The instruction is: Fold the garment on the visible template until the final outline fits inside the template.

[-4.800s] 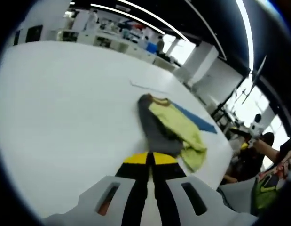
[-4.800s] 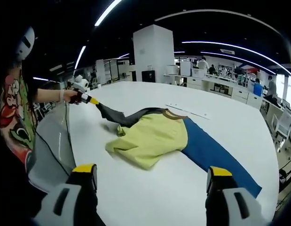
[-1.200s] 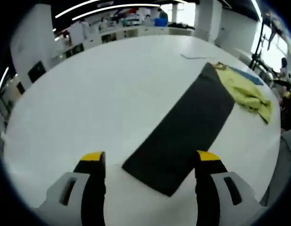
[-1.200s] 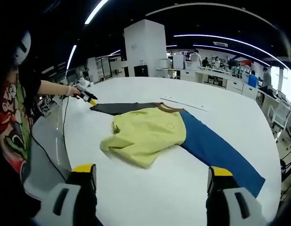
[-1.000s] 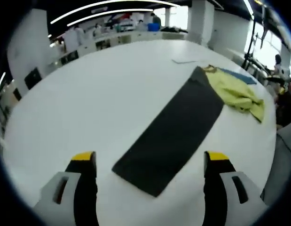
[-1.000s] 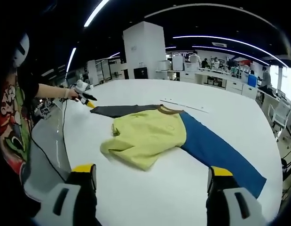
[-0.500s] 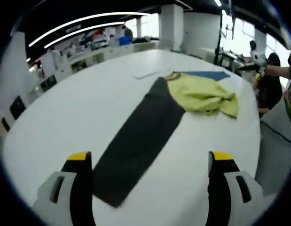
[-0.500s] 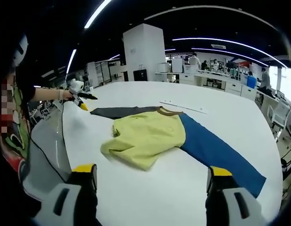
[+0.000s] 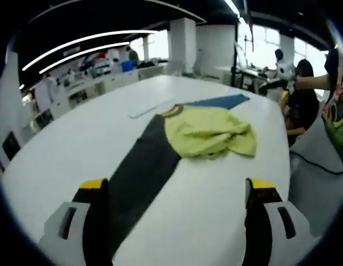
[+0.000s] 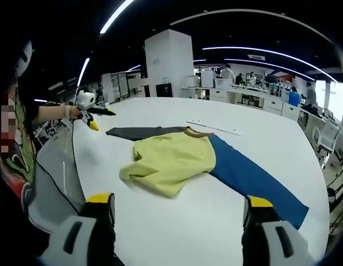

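Note:
A long-sleeved garment lies on the white table point(image 10: 177, 233). Its yellow-green body point(image 10: 171, 158) is crumpled. One dark grey sleeve point(image 10: 138, 133) lies flat to the left, and one blue sleeve point(image 10: 251, 177) stretches to the right. In the left gripper view the grey sleeve point(image 9: 141, 172) runs toward my jaws, with the yellow body point(image 9: 210, 130) and blue sleeve point(image 9: 218, 101) beyond it. My left gripper point(image 9: 177, 188) is open and empty; it also shows as the left gripper point(image 10: 93, 117), held in a hand off the grey sleeve's end. My right gripper point(image 10: 179, 202) is open above the table's near edge.
A thin pale strip point(image 10: 215, 126) lies on the table just beyond the brown collar point(image 10: 196, 132). A cable point(image 10: 74, 166) hangs along the table's left edge beside the person's body. Benches, a white pillar point(image 10: 171, 64) and people stand far behind.
The left gripper had been shut on the grey sleeve; the sleeve now lies spread flat and released. The left gripper has drawn back past the sleeve's end. The right gripper has stayed put.

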### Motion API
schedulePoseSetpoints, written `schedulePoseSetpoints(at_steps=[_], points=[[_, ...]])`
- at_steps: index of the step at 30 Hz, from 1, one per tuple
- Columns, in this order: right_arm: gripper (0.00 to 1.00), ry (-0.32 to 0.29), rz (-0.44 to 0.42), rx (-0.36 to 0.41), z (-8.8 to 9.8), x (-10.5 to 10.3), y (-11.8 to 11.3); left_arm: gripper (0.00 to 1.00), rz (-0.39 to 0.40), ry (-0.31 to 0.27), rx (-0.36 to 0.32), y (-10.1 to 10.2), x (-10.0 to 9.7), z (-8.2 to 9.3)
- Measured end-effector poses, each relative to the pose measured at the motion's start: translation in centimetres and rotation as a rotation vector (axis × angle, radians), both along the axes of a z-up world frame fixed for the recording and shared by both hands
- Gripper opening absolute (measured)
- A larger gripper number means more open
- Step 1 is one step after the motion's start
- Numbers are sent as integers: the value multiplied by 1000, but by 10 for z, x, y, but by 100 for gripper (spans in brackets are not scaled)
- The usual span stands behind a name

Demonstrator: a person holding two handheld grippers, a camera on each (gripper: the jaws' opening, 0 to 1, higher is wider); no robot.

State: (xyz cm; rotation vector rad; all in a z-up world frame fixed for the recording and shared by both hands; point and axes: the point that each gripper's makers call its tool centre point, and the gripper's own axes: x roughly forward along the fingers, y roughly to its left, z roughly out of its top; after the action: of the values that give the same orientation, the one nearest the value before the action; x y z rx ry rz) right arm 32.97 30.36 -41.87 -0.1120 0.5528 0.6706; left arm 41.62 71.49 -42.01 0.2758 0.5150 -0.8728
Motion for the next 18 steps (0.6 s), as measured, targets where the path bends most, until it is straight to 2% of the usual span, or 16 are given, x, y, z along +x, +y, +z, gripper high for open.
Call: schedulePoseSetpoints(at_steps=[7,15,18], points=[[96,-11,-13,21,-3,-4,6,94,2,-20,-45,-19,-12,7],[95,-22,17,19,-4,-3,17,90,34,2,-73,-30,-22,0],[95,-24,29,22,-3,-1,20,88,28,-9,-74,-39,-31,-1]])
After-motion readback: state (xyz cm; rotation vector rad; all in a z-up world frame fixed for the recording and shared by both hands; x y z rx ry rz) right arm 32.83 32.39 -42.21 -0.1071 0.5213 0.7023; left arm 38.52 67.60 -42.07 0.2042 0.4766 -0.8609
